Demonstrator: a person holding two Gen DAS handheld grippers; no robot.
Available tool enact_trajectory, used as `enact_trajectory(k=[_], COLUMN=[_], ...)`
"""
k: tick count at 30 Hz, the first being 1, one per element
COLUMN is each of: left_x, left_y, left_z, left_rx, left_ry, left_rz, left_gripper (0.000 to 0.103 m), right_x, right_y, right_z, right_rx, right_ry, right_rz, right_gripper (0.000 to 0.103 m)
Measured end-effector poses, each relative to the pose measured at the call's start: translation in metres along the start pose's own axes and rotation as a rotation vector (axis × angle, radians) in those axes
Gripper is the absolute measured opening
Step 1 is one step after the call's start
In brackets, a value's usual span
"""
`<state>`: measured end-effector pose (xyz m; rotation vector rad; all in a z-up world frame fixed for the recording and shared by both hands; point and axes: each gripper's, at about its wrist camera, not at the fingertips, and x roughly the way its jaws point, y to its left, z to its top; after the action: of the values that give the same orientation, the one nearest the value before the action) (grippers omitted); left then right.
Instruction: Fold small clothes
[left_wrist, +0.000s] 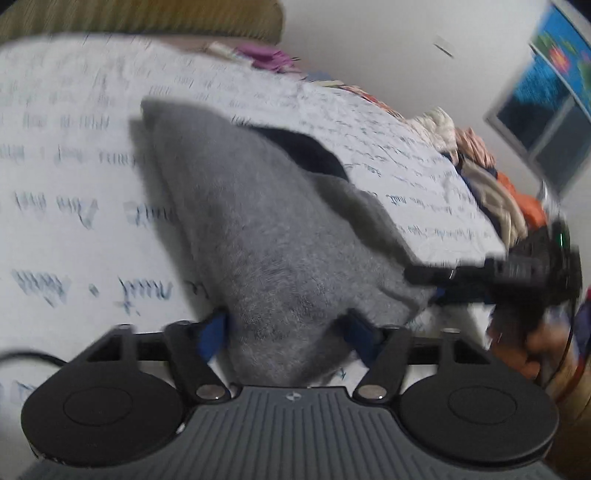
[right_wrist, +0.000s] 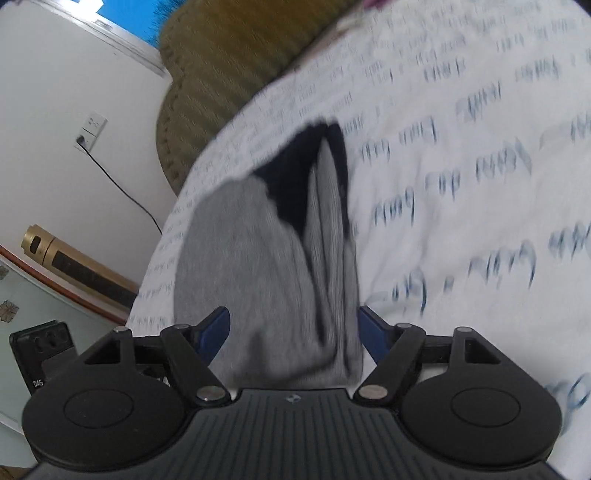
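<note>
A small grey garment with a dark navy band (left_wrist: 258, 221) lies stretched over a white bedsheet printed with blue script (left_wrist: 74, 184). My left gripper (left_wrist: 286, 328) has its blue fingers on either side of one end of the cloth, which bunches between them. My right gripper (right_wrist: 293, 332) holds the other end (right_wrist: 266, 258) the same way. In the left wrist view the right gripper (left_wrist: 436, 284) shows at the right, clamped on the garment's far corner. Both views are motion-blurred.
A pile of mixed clothes (left_wrist: 487, 177) lies along the bed's far edge. An olive ribbed cushion (right_wrist: 229, 66) sits at the head of the bed. A wall socket with a black cable (right_wrist: 90, 129), a gold cylinder (right_wrist: 74, 258) and a window (left_wrist: 546, 110) are beyond the bed.
</note>
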<state>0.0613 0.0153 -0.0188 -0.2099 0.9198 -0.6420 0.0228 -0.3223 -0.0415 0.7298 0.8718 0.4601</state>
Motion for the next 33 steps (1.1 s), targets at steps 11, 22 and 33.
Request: enact_trajectory(k=[11, 22, 33], left_x=[-0.076, -0.079, 0.034], left_y=[0.021, 0.004, 0.008], left_z=[0.008, 0.043, 0.084], left_rx=[-0.096, 0.079, 0.142], left_ry=[-0.052, -0.081, -0.024], left_rz=[0.059, 0.166, 0.338], left_gripper=[0.002, 0.039, 0.073], right_x=[0.004, -0.013, 0.084], right_y=[0.026, 0.055, 0.063], right_z=[-0.021, -0.012, 0.062], right_rx=[0.072, -0.145, -0.263], right_ry=[-0.037, -0.111, -0.147], right_rz=[0.118, -0.159, -0.435], right_gripper=[0.015, 0.021, 0.023])
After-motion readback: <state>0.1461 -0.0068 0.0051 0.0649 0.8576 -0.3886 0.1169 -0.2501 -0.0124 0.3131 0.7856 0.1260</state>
